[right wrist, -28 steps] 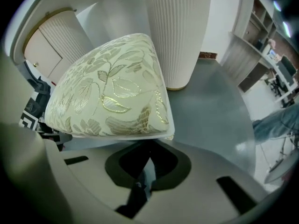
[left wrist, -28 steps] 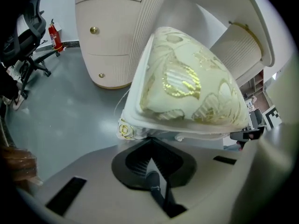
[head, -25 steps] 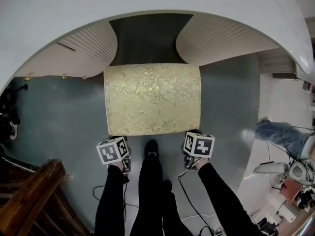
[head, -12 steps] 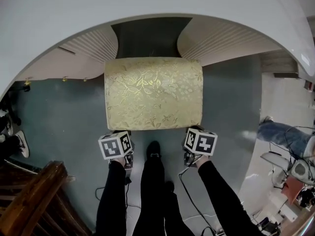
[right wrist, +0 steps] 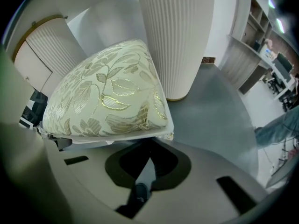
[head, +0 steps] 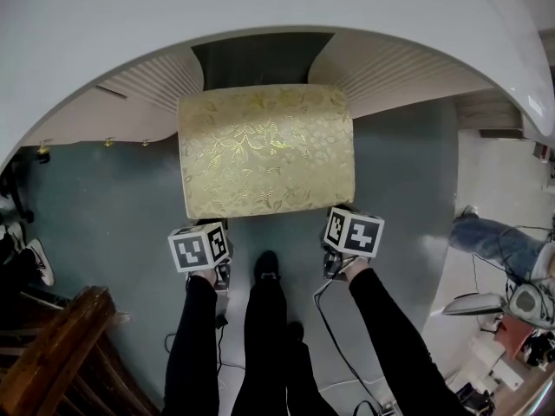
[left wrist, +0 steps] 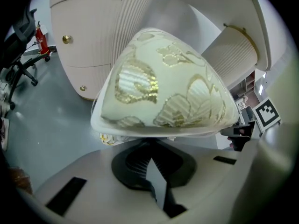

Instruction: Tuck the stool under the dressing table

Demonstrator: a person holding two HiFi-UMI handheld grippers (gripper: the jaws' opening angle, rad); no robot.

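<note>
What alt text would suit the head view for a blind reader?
Seen from above, a stool with a gold floral cushion sits on a grey floor, its far edge at the gap between the two ribbed pedestals of a white dressing table. The left gripper and right gripper meet its near corners, in front of the person's black-clad legs.

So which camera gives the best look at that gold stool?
The head view: it shows the stool whole from above, its far edge at the gap in the dressing table. Each gripper view shows only one near corner, close up.
</note>
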